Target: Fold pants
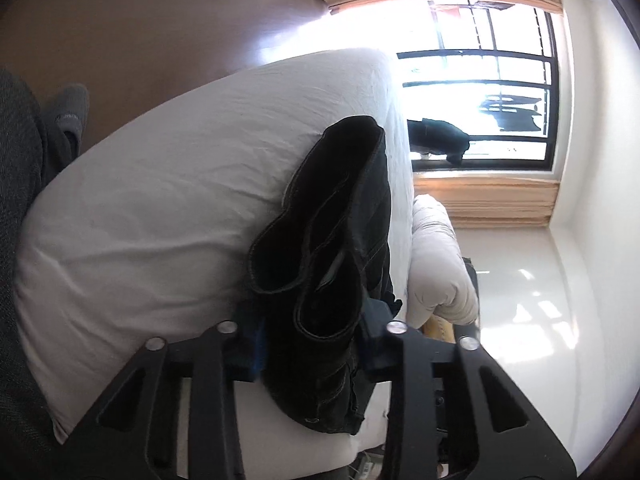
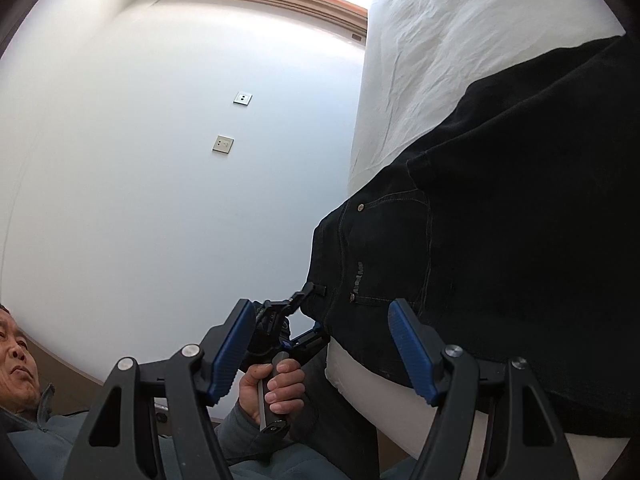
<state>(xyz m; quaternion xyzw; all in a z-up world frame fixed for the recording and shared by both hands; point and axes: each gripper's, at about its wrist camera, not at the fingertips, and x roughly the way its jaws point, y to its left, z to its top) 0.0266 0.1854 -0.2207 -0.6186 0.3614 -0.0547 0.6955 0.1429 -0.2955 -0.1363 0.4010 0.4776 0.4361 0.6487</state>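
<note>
The black pants (image 1: 332,240) lie bunched on the white bed (image 1: 168,200). My left gripper (image 1: 312,344) is shut on the pants' near edge, with dark fabric pinched between its blue pads. In the right wrist view the pants (image 2: 500,220) spread over the bed (image 2: 460,32), waistband and rivet facing me. My right gripper (image 2: 320,352) is open and empty, its blue pads (image 2: 412,352) just short of the waistband. The left gripper (image 2: 296,332) shows there in the person's hand, clamped on the waistband corner.
A barred window (image 1: 500,92) with tan blinds is behind the bed. A white pillow (image 1: 440,264) lies at the bed's far side. A white wall with two socket plates (image 2: 232,120) fills the right wrist view. The person (image 2: 20,360) is at the lower left.
</note>
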